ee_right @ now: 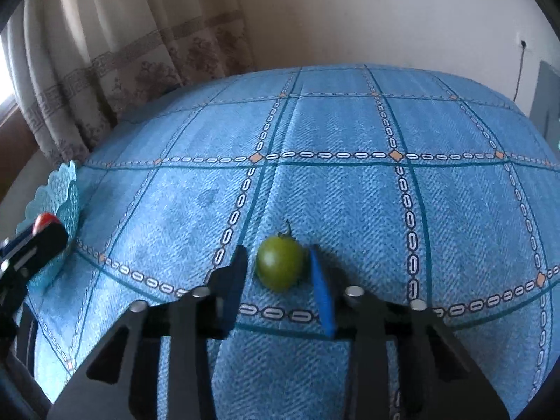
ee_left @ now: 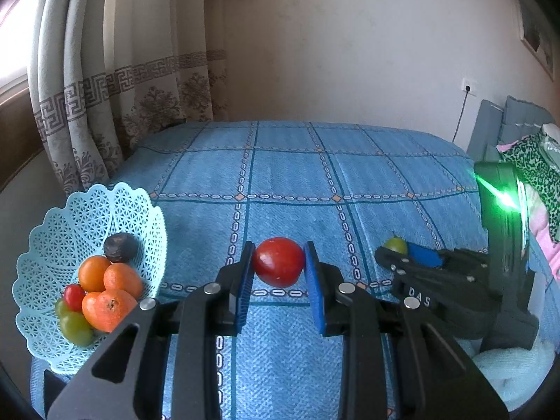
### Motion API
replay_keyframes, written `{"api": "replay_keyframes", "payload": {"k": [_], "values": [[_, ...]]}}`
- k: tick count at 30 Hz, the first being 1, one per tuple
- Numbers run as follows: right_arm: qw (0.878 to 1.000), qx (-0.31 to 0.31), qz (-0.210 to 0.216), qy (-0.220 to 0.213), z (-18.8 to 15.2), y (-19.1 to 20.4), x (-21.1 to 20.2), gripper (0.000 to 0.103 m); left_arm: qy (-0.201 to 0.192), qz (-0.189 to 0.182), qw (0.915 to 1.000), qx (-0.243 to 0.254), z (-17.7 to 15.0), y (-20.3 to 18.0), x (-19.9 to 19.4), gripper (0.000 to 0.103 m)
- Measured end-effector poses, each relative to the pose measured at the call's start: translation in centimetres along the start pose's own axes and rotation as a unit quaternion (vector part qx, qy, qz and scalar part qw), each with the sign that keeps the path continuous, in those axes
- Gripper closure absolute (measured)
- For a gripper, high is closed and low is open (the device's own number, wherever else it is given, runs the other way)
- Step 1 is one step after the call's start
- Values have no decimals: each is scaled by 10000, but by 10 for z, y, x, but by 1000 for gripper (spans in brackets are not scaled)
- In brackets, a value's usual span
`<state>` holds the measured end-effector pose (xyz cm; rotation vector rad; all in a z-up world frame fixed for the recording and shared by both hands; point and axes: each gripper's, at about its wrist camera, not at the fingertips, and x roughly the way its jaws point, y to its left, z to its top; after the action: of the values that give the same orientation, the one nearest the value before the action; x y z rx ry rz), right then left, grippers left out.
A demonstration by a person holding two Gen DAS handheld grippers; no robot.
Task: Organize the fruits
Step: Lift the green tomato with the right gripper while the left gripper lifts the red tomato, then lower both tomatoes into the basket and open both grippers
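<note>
At the left edge of the tabletop point(ee_left: 287, 182), which has a blue checked cloth on it, sits a light blue basket point(ee_left: 115, 206) with a lacy wall full of little holes. It holds three oranges point(ee_left: 108, 306), one small red tomato point(ee_left: 74, 296), two green tomatoes point(ee_left: 75, 327) and one dark, wrinkly round fruit point(ee_left: 120, 247) at the back. The fruits touch each other in a little heap.

Next comes the left gripper point(ee_left: 279, 262). Its two fingers point(ee_left: 245, 280) have blue pads and stand one on each side of a big red tomato point(ee_left: 278, 261). The tomato is round, shiny and smooth. The pads sit right at its sides, but I cannot tell if they are squeezing it. It is near the basket, a bit to the right of it.

Further right is the right gripper point(ee_right: 280, 269). Its fingers point(ee_right: 323, 297) stand apart around a green tomato point(ee_right: 280, 267) that lies on the cloth. The right pad is just beside it, maybe touching, and there is a small gap on the left. This tomato is round, dull green, and has a thin little stem on top.
</note>
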<state>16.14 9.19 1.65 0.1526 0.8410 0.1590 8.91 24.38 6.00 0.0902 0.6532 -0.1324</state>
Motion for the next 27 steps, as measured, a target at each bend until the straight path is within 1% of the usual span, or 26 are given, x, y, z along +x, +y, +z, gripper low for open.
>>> {"api": "replay_keyframes", "payload": {"k": [2, 6, 14, 20, 24, 27], "values": [[10000, -12, 5, -28, -2, 1, -3, 75, -20, 8, 10000, -16, 1, 2, -1, 75], [9998, 126, 183, -16, -5, -3, -9, 75, -77, 62, 9999, -94, 3, 8, -7, 75], [9987, 201, 419, -189, -10, -5, -30, 75, -169, 221, 9990, -340, 11, 29, -14, 74], [9985, 154, 507, -160, -12, -1, -31, 75, -211, 382, 9973, -588, 15, 55, -18, 75], [9985, 107, 528, -129, -13, 1, -30, 75, -276, 635, 9954, -659, 18, 68, -20, 74], [9984, 85, 542, -102, -13, 3, -28, 75, -276, 713, 9942, -760, 19, 78, -21, 74]]}}
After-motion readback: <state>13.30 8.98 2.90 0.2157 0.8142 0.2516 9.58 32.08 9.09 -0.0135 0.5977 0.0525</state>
